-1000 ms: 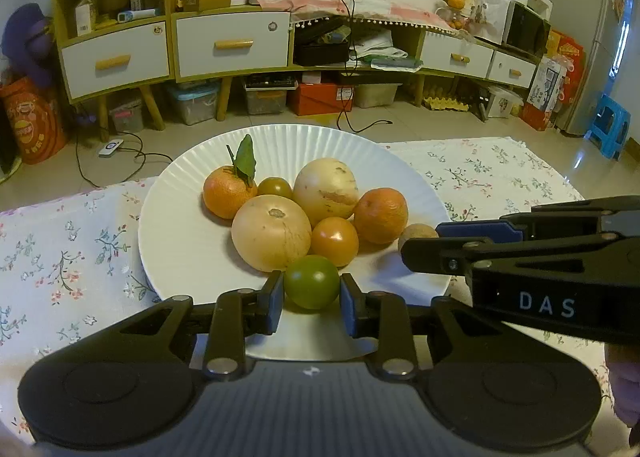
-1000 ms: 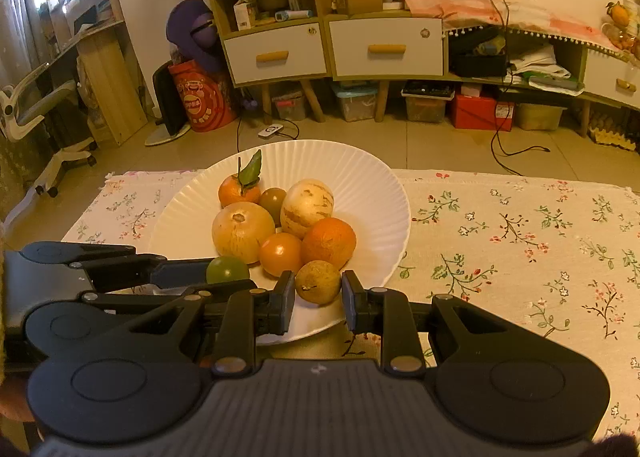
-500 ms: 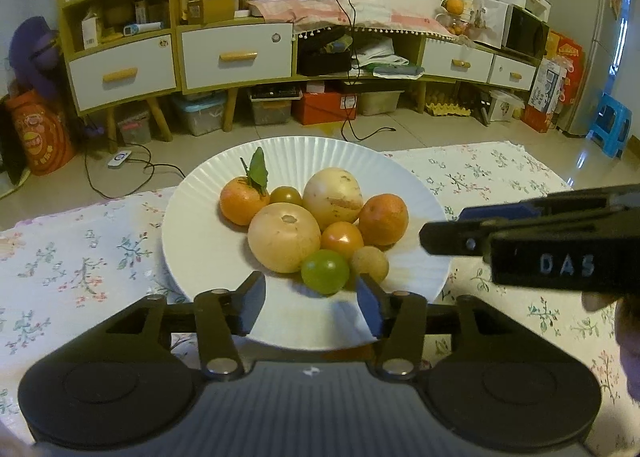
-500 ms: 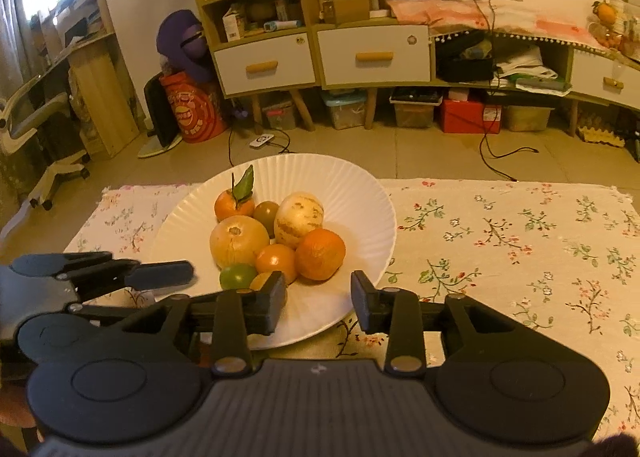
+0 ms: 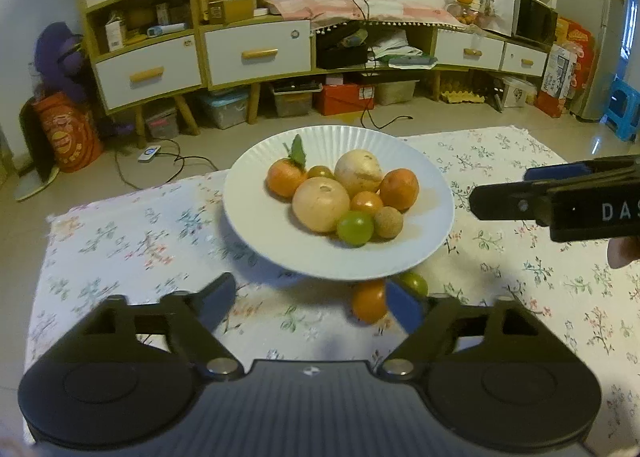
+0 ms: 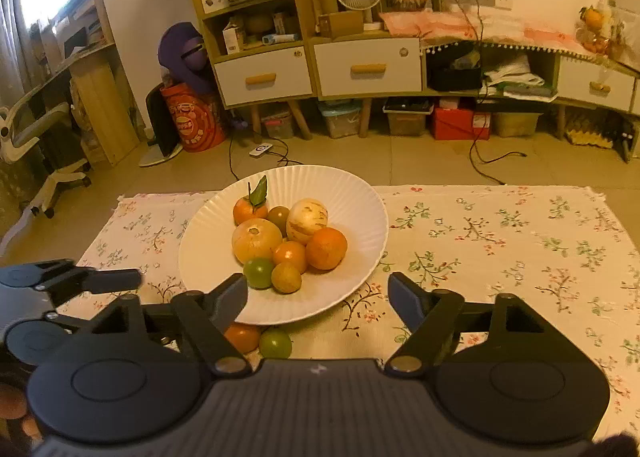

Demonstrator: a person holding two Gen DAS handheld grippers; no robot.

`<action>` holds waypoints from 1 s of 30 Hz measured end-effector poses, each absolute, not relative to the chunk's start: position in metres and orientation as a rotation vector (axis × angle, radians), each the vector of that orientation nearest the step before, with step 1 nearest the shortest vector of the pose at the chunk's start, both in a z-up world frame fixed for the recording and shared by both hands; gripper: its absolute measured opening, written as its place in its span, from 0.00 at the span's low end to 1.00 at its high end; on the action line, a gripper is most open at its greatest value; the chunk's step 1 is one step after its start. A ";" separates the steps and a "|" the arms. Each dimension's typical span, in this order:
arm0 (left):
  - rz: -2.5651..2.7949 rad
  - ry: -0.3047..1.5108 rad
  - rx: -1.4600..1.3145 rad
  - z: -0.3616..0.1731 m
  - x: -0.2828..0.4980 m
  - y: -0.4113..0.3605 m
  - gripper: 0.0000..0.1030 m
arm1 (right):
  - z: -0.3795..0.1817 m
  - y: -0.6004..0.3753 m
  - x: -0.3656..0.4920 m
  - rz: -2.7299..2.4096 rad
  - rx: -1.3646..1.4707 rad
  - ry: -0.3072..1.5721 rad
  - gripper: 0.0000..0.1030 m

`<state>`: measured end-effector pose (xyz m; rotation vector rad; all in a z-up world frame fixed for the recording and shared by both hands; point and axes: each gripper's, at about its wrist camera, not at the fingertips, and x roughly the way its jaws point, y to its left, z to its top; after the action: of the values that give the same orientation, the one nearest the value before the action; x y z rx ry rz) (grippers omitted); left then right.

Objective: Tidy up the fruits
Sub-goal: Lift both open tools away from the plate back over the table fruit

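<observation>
Both claws, L (image 5: 306,303) and R (image 6: 316,295), just opened wide, empty. Fruit piled on plate (image 5: 256,193); orange (image 5: 369,301) + lime (image 5: 414,284) on counter by rim. I'd straddle one, squeeze gently.

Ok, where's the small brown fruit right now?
On the white plate, at the near edge of the pile: the small brown fruit sits just right of the green fruit, in front of the oranges.

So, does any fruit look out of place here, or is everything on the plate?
Two fruits are off the white plate: an orange fruit and a green fruit lie side by side on the floral cloth at its near edge. The rest sit piled on the plate.
</observation>
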<state>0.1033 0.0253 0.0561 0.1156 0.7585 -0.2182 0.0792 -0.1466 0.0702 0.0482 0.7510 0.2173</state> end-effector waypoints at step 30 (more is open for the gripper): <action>-0.107 0.819 0.001 0.049 0.043 0.090 0.89 | 0.059 -0.126 0.025 0.228 -0.059 0.793 1.00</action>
<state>0.0432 0.0901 0.0486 0.0013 0.8191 -0.1069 0.0251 -0.1259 0.0586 -0.0594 0.7926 0.2280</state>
